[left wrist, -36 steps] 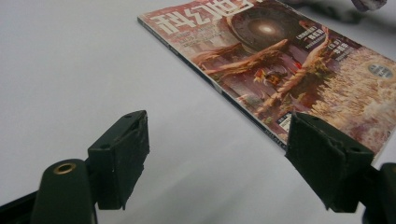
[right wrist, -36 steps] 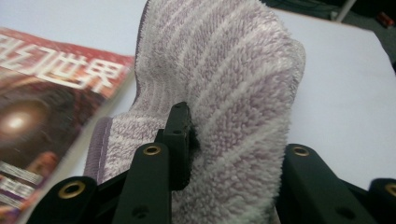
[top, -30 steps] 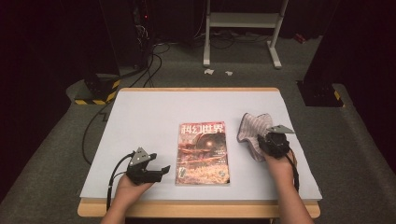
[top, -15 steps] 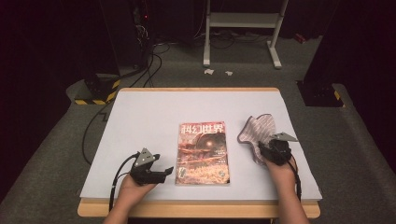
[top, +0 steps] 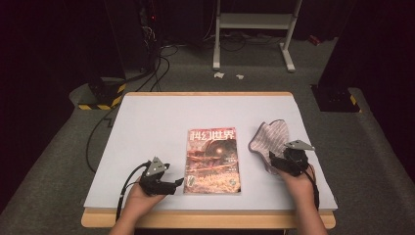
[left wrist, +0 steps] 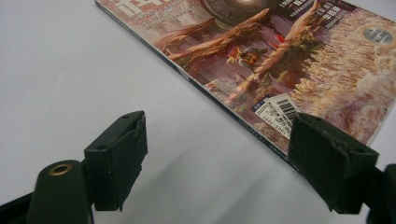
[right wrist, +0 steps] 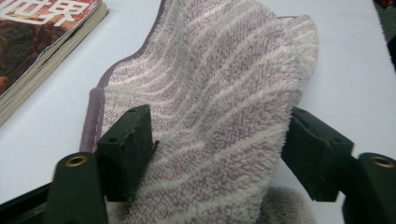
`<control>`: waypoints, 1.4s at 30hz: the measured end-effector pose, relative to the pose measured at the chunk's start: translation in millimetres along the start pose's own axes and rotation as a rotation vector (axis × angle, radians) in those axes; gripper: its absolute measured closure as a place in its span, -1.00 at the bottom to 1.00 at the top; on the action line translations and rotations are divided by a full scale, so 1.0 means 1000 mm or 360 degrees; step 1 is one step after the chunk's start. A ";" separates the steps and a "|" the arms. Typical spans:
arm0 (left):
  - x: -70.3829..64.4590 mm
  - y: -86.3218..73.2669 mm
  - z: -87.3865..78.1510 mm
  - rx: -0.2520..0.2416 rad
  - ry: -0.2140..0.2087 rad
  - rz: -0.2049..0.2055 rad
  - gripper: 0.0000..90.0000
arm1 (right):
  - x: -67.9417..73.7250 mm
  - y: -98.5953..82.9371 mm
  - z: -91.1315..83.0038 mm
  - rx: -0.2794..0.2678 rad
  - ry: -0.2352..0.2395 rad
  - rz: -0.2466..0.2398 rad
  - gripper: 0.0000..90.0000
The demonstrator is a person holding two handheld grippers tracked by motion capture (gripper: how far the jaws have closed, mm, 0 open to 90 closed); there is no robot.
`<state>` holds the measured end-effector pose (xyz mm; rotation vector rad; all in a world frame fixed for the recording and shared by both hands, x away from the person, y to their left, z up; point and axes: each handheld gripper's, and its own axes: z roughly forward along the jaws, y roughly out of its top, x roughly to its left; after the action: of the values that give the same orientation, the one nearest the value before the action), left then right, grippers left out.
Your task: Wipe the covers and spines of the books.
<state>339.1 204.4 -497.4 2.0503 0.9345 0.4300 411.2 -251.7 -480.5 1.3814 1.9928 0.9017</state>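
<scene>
My right claw (right wrist: pixel 219 154) straddles the folded striped towel (right wrist: pixel 210 93), jaws apart, nap bulging between, nothing pinched yet. In the high view the towel (top: pixel 268 139) lies right of centre, beside the magazine (top: pixel 212 159). My left claw (left wrist: pixel 219 158) is released near the magazine's corner. To do it well, I judge: sink lower, catch both layers before clenching.

High view looks forward and down over the whole desk (top: pixel 147 127). Each claw camera sits low and close: left faces the magazine (left wrist: pixel 289 60), right faces the towel (right wrist: pixel 219 93), magazine shared at its edge.
</scene>
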 end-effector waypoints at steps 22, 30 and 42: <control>-0.005 0.000 0.005 0.0029 -0.0017 0.0028 -0.55 | 0.023 0.020 -0.037 -0.0185 0.0063 -0.0027 -0.60; -0.005 0.000 0.005 0.0029 -0.0024 0.0027 -0.55 | 0.041 0.022 -0.038 -0.0196 0.0261 -0.0039 -0.69; -0.005 0.001 0.006 0.0040 -0.0040 -0.0015 -0.53 | 0.074 0.018 -0.025 -0.0044 0.0434 -0.0114 -1.00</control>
<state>339.9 196.5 -500.2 2.0684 0.9382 0.3883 378.8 -182.5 -456.0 1.2167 2.2048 1.1306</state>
